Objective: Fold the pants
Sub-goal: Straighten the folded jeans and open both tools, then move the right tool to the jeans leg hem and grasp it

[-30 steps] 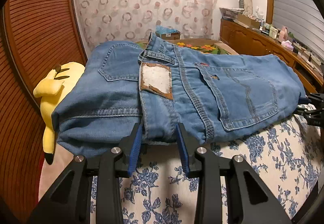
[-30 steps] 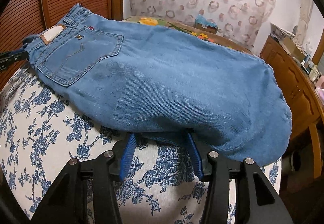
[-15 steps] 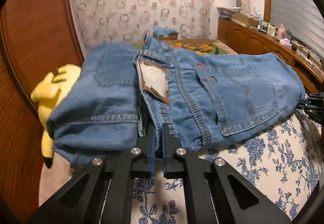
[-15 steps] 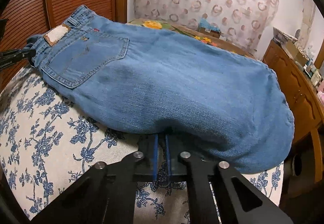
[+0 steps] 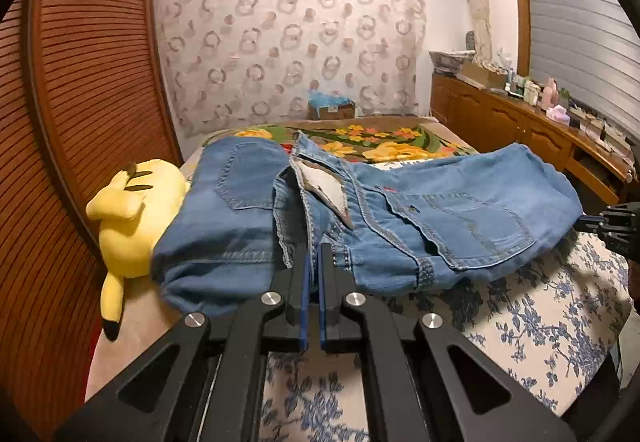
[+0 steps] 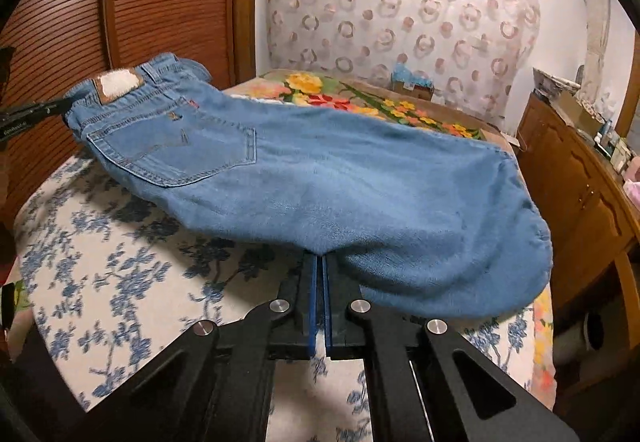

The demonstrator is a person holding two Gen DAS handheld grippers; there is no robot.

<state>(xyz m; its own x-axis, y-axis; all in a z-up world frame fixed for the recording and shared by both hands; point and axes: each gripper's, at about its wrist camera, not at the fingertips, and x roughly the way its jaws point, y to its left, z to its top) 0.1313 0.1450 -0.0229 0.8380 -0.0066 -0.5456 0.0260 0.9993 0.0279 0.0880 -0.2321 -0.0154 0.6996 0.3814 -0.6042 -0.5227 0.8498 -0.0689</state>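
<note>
So the jeans (image 5: 460, 210) are sitting folded over on the bed, on the white bedspread with the blue flowers (image 5: 520, 322), and both grippers have a bite on the near edge. The left gripper (image 5: 314, 258) comes in low and pretty much level from the foot of the bed, fingers pointing straight at the waistband end. Its jaws are squeezed together on the denim right below the leather patch (image 5: 326, 192), with just a sliver of fabric between the blue pads (image 5: 305, 282). The cloth there is bunched up and lifted a bit off the bedspread.

The right gripper (image 6: 320, 262) is further along, on the leg part. Same kind of pose: low, level, fingers pointing across the bed. Its jaws are pinched shut on the bottom fold of the jeans (image 6: 340, 178), and the edge is pulled up so there's a shadow under it. From the left side you can see the right gripper (image 5: 612, 222) poking in at the far end of the fabric, and from the right side the left gripper (image 6: 32, 114) shows at the waistband.

The back pocket (image 6: 176, 154) faces up. There's a yellow plush toy (image 5: 128, 218) lying beside the jeans by the wooden slatted wall (image 5: 88, 82), touching the denim on that side. A flowery blanket (image 5: 384, 142) is behind the jeans.
</note>
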